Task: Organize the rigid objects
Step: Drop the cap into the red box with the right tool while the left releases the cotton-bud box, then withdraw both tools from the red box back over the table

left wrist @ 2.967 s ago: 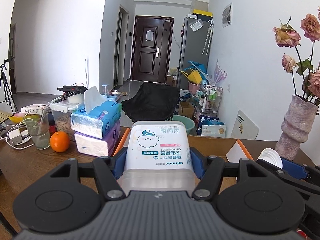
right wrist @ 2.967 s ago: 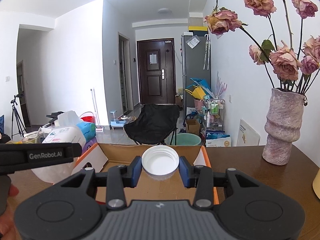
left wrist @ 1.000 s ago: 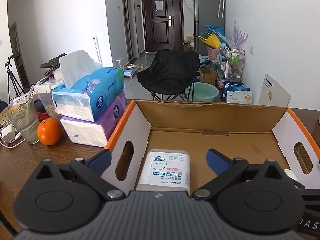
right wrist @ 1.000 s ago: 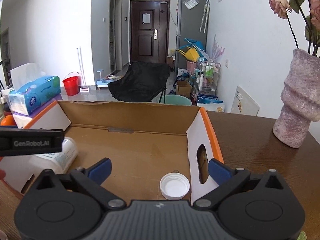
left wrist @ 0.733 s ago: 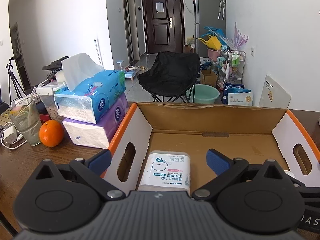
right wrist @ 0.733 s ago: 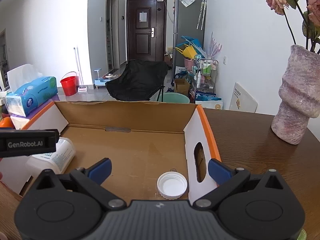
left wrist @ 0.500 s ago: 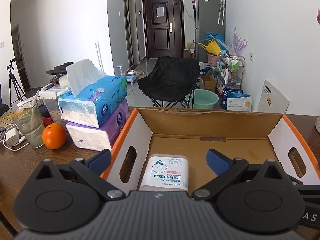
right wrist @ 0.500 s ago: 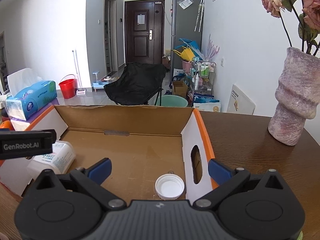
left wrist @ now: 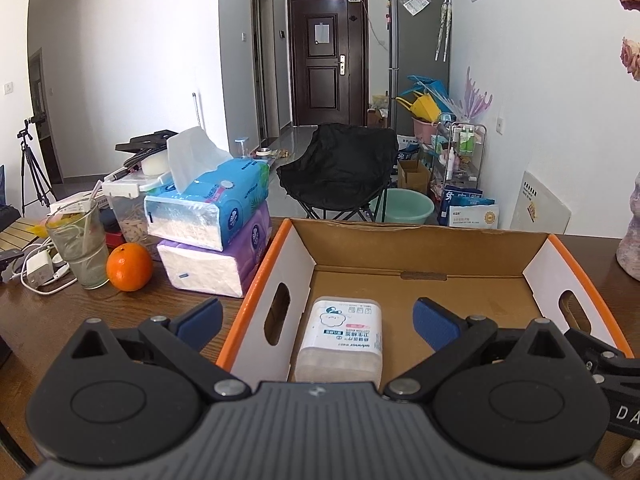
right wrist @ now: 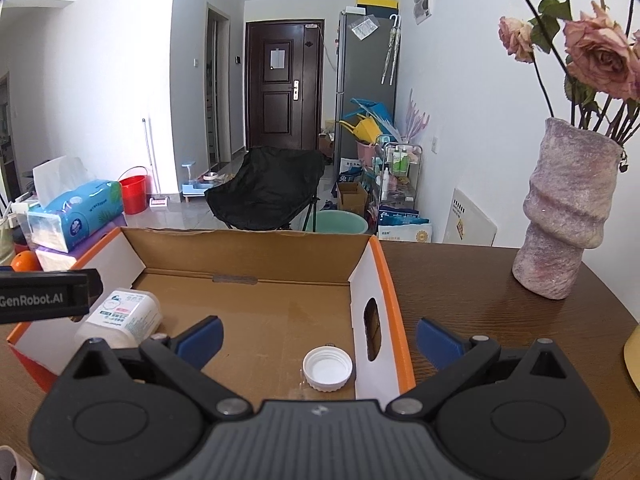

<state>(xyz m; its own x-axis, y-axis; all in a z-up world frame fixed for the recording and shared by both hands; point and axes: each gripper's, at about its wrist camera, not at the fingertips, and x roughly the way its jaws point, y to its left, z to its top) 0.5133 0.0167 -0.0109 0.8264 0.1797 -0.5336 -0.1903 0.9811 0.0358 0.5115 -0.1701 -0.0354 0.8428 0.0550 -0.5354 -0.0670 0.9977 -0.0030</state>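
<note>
An open cardboard box with orange rims (left wrist: 420,276) (right wrist: 256,308) sits on the wooden table. A white cotton-bud container (left wrist: 342,340) lies inside it at the near left; it also shows in the right wrist view (right wrist: 120,316). A white bottle cap (right wrist: 328,369) lies open side up in the box's near right corner. My left gripper (left wrist: 318,320) is open and empty, raised above and just behind the container. My right gripper (right wrist: 318,338) is open and empty, raised above and just behind the cap. The left gripper's body (right wrist: 44,300) crosses the right wrist view at left.
Stacked tissue packs (left wrist: 212,232), an orange (left wrist: 129,267), a glass with a straw (left wrist: 78,248) and a charger with cables (left wrist: 38,272) stand left of the box. A pink vase with dried roses (right wrist: 568,208) stands at right. A yellow object (right wrist: 632,356) shows at the far right edge.
Both grippers let go of the container and the cap inside the box, opened wide, and have since drawn back and risen a little.
</note>
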